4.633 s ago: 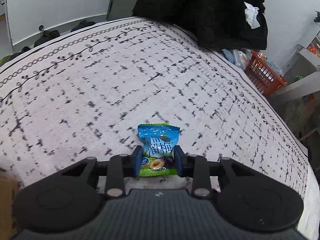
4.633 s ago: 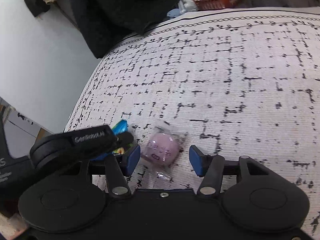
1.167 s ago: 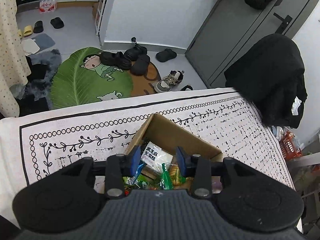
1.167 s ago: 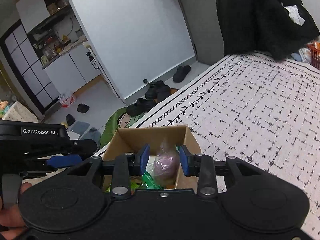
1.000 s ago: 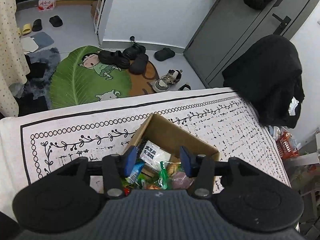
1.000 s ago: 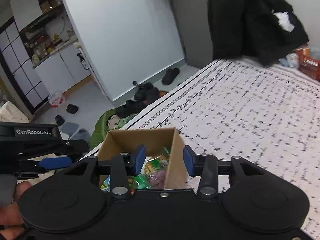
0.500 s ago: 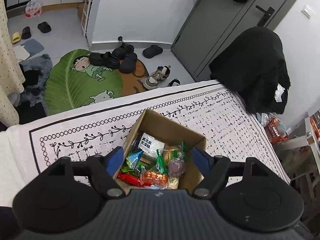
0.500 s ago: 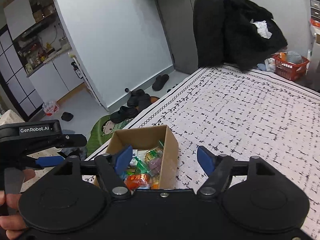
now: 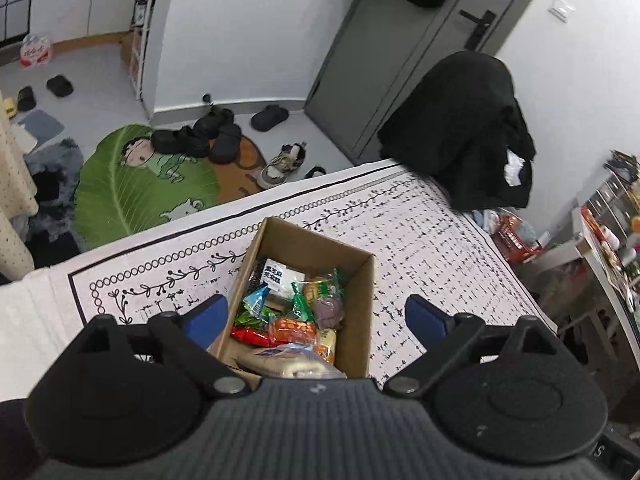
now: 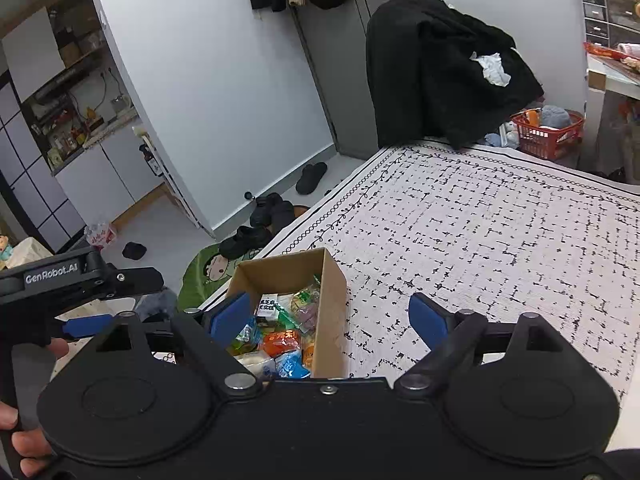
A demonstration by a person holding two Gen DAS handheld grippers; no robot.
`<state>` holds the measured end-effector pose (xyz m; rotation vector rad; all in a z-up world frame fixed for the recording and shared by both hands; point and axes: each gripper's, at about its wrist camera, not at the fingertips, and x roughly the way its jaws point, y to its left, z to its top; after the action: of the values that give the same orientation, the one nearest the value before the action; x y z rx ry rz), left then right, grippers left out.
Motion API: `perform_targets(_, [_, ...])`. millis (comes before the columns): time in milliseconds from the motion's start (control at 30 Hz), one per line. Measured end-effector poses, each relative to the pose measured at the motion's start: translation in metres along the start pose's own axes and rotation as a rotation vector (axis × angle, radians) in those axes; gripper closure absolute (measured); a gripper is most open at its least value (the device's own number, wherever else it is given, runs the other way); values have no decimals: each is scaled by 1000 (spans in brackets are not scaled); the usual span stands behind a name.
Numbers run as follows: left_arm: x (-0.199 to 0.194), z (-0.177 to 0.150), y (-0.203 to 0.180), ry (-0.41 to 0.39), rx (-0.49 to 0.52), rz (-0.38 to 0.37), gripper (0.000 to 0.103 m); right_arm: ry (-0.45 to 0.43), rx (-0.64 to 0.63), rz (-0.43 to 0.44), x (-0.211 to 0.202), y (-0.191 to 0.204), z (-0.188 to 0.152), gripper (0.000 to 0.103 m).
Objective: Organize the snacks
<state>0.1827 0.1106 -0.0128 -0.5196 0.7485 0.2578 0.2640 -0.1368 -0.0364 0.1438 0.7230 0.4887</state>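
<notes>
At the far left of the left wrist view, grey floor runs back to white cabinets, with slippers [image 9: 60, 85] and a pale mat scattered on it. Nearer lies a green leaf-shaped rug [image 9: 132, 188] printed with a cartoon child, and a cluster of dark shoes [image 9: 200, 138] along its far edge. Behind them stands a white wall, then a grey door [image 9: 404, 52] with a black handle.

The table is covered by a white cloth [image 9: 420, 240] with black dashes and a border of rings and vines. On it, near the edge facing the rug, sits an open cardboard box [image 9: 362, 300] with the snacks [image 9: 292, 312] inside: a white packet with black print, green, blue, red and orange wrappers, and a purple-looking piece. What the pale packet at the near end holds is hard to tell.

The left gripper [image 9: 316, 316] hovers above the box, its blue-padded fingers spread wide and holding nothing. The right gripper [image 10: 330, 318] is likewise wide apart and empty over the box's right wall, with the cloth [image 10: 500, 240] stretching away beyond it.

Further right, a black coat [image 9: 468, 136] is draped over something at the table's far side. Past it, a red basket [image 10: 546, 134] of soft things rests on the floor, and at the far right is a white shelf unit [image 10: 612, 80] with drawers.
</notes>
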Motion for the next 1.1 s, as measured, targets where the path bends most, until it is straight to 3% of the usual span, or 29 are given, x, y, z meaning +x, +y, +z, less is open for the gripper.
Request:
perform_targets(67, [-7,-3,-3,-9,17,-6,0,-8,3,-2,-8,0,-1,16])
perform_targets(367, [-37,-19,-10,-17,109,-35,0,-41,7,-5,-44,1,-8,0])
perform_targets(1100, [-114,-65,-4,-54,240,-71,0,-74,-66,-20,-115,19,-42,0])
